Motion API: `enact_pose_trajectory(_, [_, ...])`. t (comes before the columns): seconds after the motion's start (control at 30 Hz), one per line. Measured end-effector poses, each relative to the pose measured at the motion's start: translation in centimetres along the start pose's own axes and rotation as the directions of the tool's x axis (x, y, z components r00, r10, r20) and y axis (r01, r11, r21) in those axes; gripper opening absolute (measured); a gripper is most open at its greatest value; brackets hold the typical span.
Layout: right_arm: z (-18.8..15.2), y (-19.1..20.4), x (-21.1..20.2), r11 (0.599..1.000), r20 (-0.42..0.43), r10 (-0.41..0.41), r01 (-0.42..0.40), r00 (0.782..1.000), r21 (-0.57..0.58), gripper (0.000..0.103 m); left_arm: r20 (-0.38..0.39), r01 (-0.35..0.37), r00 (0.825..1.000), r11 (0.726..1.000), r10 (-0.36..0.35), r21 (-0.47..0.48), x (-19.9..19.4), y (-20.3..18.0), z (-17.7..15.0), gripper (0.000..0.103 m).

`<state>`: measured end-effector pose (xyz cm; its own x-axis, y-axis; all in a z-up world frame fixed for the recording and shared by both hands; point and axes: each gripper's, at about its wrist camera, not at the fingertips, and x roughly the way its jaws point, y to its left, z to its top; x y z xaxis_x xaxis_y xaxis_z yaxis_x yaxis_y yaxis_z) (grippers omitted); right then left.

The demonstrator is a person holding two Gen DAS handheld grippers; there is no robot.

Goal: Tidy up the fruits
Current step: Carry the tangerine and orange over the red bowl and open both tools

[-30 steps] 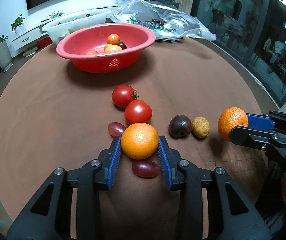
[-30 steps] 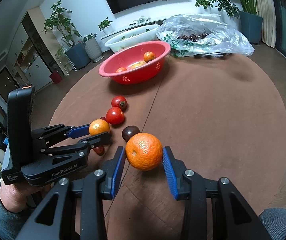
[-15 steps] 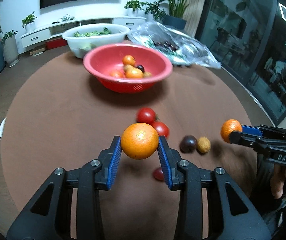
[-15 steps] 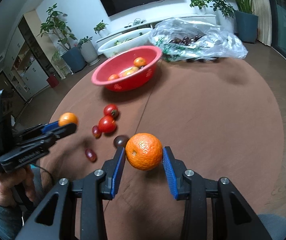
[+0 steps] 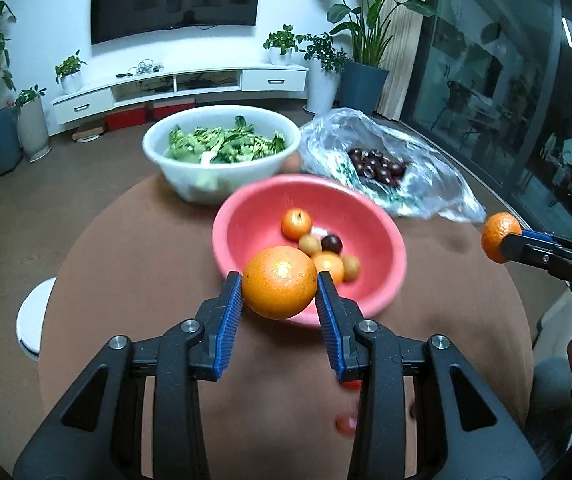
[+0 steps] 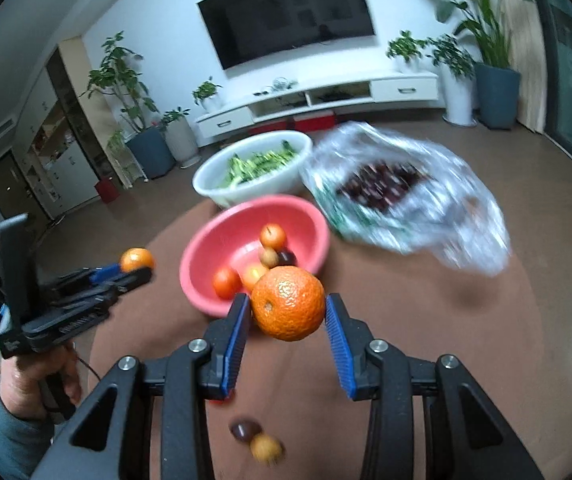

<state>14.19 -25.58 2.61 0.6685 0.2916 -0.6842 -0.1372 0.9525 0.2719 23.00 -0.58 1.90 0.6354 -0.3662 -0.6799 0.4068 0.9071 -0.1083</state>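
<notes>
The left claw gripped an orange above the red bowl of small fruits; the right claw clamped a tangerine. Greens filled the white bowl on the bench.

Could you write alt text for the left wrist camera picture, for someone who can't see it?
A hand-held gripper with blue pads clamps an orange above a brown round table, just before a red bowl of small fruit. Behind are a white bowl of greens and a plastic bag; at right, a second hand-held gripper holds another orange.
</notes>
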Motion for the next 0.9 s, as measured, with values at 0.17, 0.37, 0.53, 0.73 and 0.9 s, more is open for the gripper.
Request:
enact_pose_trajectory(0.17, [3.1, 1.4, 4.7, 1.0, -0.041, 0.023, -0.024, 0.999, -0.018, 0.042, -0.045, -0.006, 0.999, 0.999, 0.009, 0.053, 5.1, -0.4, 2.5, 0.035])
enact_pose_trajectory(0.37, [3.6, 1.4, 10.5, 1.0, -0.127, -0.005, 0.002, 0.992, -0.024, 0.042, -0.101, -0.005, 0.995, 0.997, 0.013, 0.072, 10.2, -0.6, 3.0, 0.035])
enact_pose_trajectory(0.53, [3.2, 0.8, 13.8, 0.999, -0.175, -0.037, 0.033, 0.984, -0.026, 0.042, -0.131, 0.003, 0.991, 0.997, 0.008, 0.082, 12.6, -0.9, 2.5, 0.035])
enact_pose_trajectory(0.73, [3.0, 1.2, 15.2, 0.994, -0.178, -0.082, 0.069, 0.981, -0.08, 0.042, -0.146, 0.005, 0.989, 0.996, 0.008, 0.093, 13.9, -1.2, 2.2, 0.035])
enact_pose_trajectory(0.9, [2.9, 1.8, 15.8, 0.988, -0.179, -0.111, 0.09, 0.978, -0.122, 0.042, -0.157, -0.001, 0.987, 0.993, 0.019, 0.115, 14.3, -1.6, 2.0, 0.036])
